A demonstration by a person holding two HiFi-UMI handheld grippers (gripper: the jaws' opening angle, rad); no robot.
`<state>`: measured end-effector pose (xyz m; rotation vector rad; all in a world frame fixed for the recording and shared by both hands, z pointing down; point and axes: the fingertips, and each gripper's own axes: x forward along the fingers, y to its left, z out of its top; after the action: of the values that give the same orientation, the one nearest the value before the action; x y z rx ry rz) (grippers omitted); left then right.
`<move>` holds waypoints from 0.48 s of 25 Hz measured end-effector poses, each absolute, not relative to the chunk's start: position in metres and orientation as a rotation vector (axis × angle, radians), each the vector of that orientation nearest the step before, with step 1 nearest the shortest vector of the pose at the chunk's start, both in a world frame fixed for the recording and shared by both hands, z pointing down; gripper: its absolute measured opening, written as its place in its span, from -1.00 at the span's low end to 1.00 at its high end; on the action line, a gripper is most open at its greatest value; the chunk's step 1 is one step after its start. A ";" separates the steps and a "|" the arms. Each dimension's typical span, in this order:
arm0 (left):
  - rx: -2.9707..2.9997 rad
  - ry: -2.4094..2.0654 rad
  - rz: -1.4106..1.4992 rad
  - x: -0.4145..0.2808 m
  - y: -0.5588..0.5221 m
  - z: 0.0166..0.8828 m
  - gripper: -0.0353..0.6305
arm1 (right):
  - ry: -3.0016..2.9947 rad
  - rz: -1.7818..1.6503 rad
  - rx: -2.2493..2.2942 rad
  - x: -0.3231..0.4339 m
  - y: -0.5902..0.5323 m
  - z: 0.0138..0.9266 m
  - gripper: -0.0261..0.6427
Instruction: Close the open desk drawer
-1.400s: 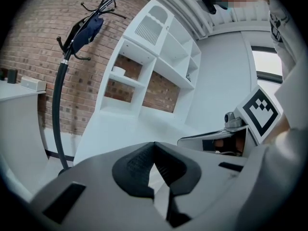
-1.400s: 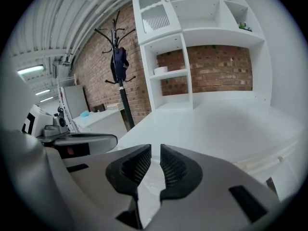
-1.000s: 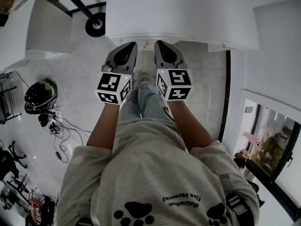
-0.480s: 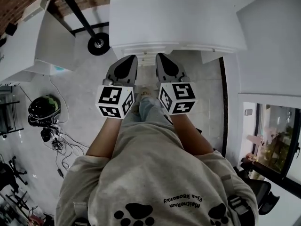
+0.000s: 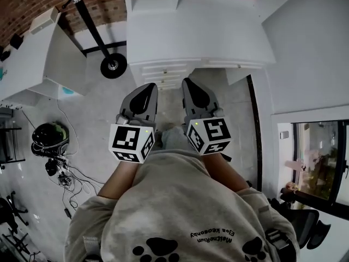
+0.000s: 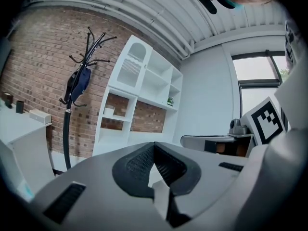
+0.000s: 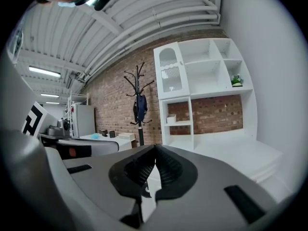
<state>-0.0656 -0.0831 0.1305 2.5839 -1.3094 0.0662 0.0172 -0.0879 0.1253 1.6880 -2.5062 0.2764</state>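
Head view: the left gripper (image 5: 147, 88) and right gripper (image 5: 188, 83) are held side by side just in front of the person's chest, apart from each other and pointing toward the white desk (image 5: 218, 31). A short strip of bare grey floor (image 5: 98, 108) separates their tips from the desk's front edge. To the left the floor runs open as far as the round base of the coat stand (image 5: 113, 65) and a second white desk (image 5: 49, 53). Farther left, cables (image 5: 73, 165) trail across the floor. To the right, a white wall (image 5: 305, 64) with a dark strip at its foot closes in the passage.

The drawer stack (image 5: 161, 72) sits under the desk's front edge, straight ahead of the left gripper. It is white, and its fronts show as narrow stacked bands lying nearly flush with one another.

In each gripper view the ribbed pads meet at the tips, so both pairs of jaws are clenched on nothing.
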 end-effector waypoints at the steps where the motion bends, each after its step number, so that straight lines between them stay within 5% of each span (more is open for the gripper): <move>1: 2.585 -1.315 0.064 -0.067 -0.078 0.128 -0.84 | -2.515 0.256 1.680 0.015 -0.083 0.121 -0.83; 12: 2.578 -1.364 0.088 -0.055 -0.056 0.121 -0.84 | -2.566 0.173 1.566 0.012 -0.055 0.116 -0.83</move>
<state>-0.0546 -0.0563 0.1208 2.5784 -1.3640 0.0883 0.0117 -0.0550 0.1157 1.5665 -2.5665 0.1729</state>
